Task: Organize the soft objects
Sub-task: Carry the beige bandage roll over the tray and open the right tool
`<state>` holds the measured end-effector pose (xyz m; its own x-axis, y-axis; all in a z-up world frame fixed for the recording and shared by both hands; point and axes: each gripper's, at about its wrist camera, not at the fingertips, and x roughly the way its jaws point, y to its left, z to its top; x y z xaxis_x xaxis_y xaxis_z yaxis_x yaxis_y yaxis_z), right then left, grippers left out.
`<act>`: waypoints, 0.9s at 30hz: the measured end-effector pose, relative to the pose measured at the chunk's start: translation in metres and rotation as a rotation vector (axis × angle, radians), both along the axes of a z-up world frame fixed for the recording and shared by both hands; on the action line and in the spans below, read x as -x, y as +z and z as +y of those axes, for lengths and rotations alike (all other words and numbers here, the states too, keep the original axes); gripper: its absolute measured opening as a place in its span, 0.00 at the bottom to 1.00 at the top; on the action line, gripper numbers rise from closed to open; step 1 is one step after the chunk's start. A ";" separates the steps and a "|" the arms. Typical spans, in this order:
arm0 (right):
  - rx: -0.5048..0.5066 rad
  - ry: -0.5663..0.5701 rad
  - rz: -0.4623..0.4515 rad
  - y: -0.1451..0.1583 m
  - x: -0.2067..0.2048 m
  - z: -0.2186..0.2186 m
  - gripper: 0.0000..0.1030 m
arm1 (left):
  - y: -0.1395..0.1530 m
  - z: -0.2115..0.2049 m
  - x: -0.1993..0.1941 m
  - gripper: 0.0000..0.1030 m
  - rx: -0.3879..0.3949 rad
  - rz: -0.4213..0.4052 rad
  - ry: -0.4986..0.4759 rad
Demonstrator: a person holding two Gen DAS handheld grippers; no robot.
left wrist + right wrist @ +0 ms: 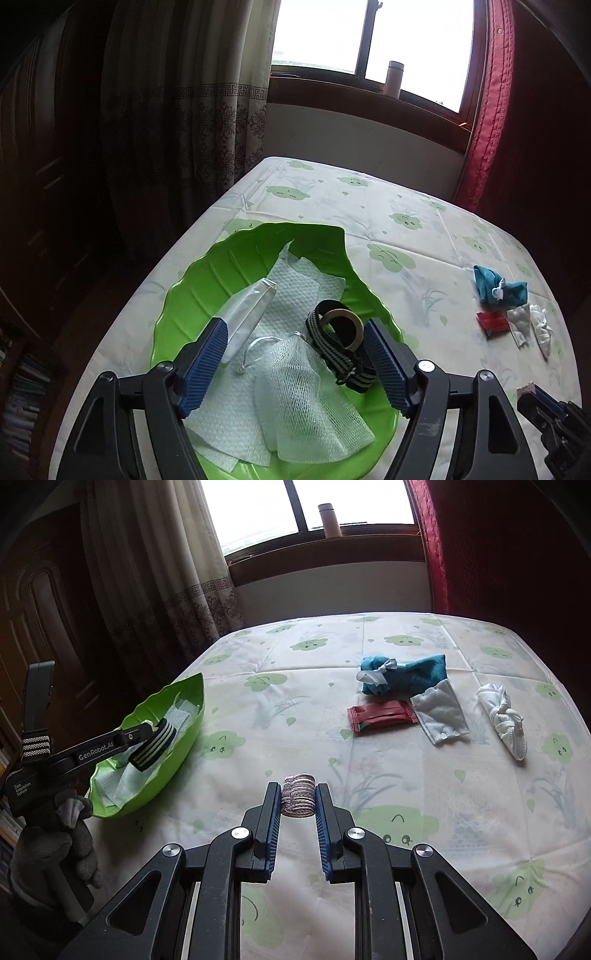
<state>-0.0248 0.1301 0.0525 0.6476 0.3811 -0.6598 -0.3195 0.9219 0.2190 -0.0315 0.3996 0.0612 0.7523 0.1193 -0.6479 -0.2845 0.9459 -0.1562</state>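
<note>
Roll [298,799] of grey fabric, possibly a hair tie, sat pinched in right gripper [297,805] above table [461,812]; soft, light, held across its middle. Left gripper [295,354] spread over green bowl [207,280].

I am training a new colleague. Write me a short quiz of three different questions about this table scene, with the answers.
1. True or false: the right gripper is empty.
2. Which item lies in the green bowl? A) red packet B) striped strap C) teal cloth
3. Fill in: the left gripper hovers over the bowl with its jaws ____.

Key:
1. False; it grips a small grey ribbed roll.
2. B
3. open
</note>
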 end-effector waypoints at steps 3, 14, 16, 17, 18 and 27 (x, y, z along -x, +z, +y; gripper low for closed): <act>-0.005 0.034 -0.010 0.006 0.002 0.013 0.18 | 0.008 0.011 0.006 0.86 0.012 -0.025 0.024; -0.028 0.185 -0.041 0.022 0.011 0.072 0.19 | 0.024 0.043 0.020 0.90 0.055 -0.068 0.113; -0.032 0.218 -0.045 0.024 0.014 0.085 0.18 | 0.027 0.045 0.022 0.91 0.054 -0.080 0.119; -0.033 0.237 -0.046 0.025 0.015 0.092 0.19 | 0.029 0.046 0.024 0.91 0.053 -0.086 0.122; -0.032 0.253 -0.049 0.025 0.016 0.100 0.19 | 0.031 0.047 0.025 0.92 0.053 -0.091 0.124; -0.028 0.356 -0.043 0.021 0.013 0.153 0.19 | 0.034 0.054 0.027 0.96 0.076 -0.105 0.138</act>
